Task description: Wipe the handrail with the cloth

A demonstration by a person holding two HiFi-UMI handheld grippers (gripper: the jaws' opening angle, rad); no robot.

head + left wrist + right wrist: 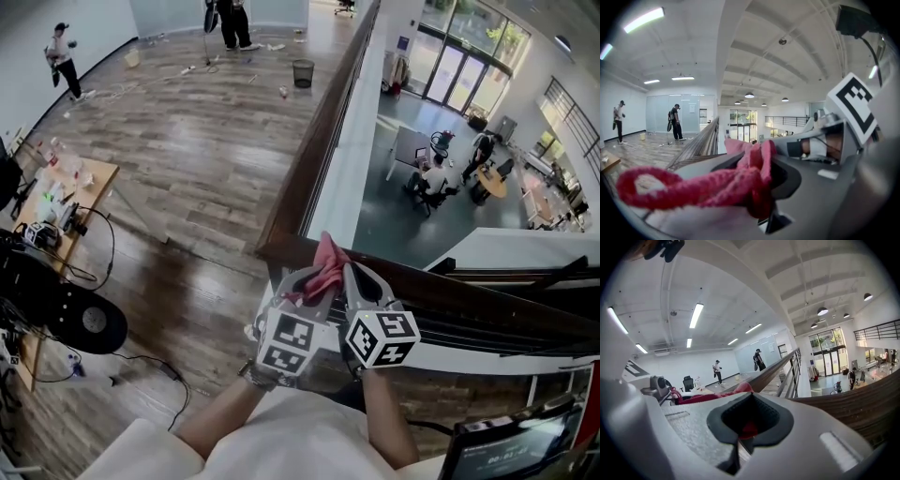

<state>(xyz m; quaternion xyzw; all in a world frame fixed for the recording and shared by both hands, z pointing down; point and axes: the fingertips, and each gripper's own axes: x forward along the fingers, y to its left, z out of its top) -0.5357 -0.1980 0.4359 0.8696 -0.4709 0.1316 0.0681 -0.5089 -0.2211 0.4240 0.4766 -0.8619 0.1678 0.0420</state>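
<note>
Head view, left to right: the left gripper (302, 286) has its jaws clamped on the cloth (326, 262), a bunched, pink, nubby wad held at the corner of the wooden handrail (317, 145), likely ready for wiping. The right gripper (362, 281) has its jaws closed on a fold of it.

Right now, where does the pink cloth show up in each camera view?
Head view: pink cloth low centre, by the handrail.
Left gripper view: cloth fills the lower left foreground.
Right gripper view: a low red strip left of centre.
Shared landmark: the handrail.
</note>
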